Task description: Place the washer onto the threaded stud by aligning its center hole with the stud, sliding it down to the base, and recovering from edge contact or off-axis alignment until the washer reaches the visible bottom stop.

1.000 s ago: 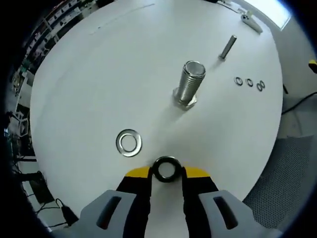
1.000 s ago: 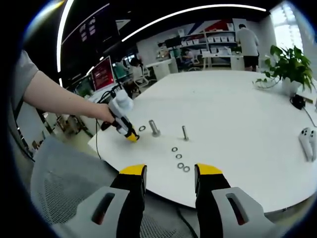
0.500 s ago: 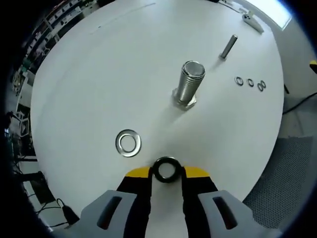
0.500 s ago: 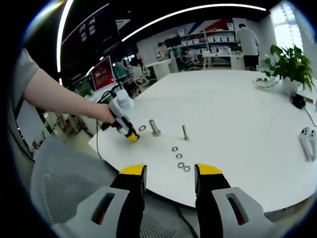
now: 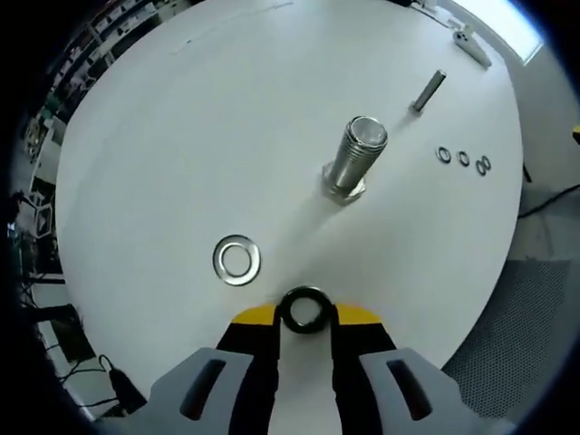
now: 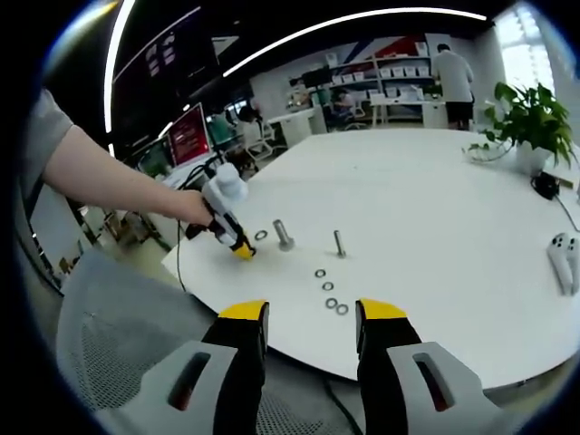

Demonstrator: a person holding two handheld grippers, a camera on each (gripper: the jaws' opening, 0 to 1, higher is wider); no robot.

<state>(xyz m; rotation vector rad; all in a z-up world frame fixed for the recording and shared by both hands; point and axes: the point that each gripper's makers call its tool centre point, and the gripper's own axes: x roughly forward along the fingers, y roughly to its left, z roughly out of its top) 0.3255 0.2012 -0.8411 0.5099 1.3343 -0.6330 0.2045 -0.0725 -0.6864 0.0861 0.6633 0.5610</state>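
You had the dark washer [image 5: 305, 310] pinched between the tips of your left gripper [image 5: 305, 317], with the upright threaded stud [image 5: 354, 159] standing well ahead and slightly right along its jaws, while your right gripper [image 6: 306, 319] hung open and empty, farther off.

path to stud: open tabletop [image 5: 181, 136] between left gripper [image 5: 305, 313] and threaded stud [image 5: 352, 159]
side obstacle: loose washer [image 5: 236, 260] left of that path
beyond stud: thin bolt [image 5: 428, 91], small washers [image 5: 463, 159], well apart
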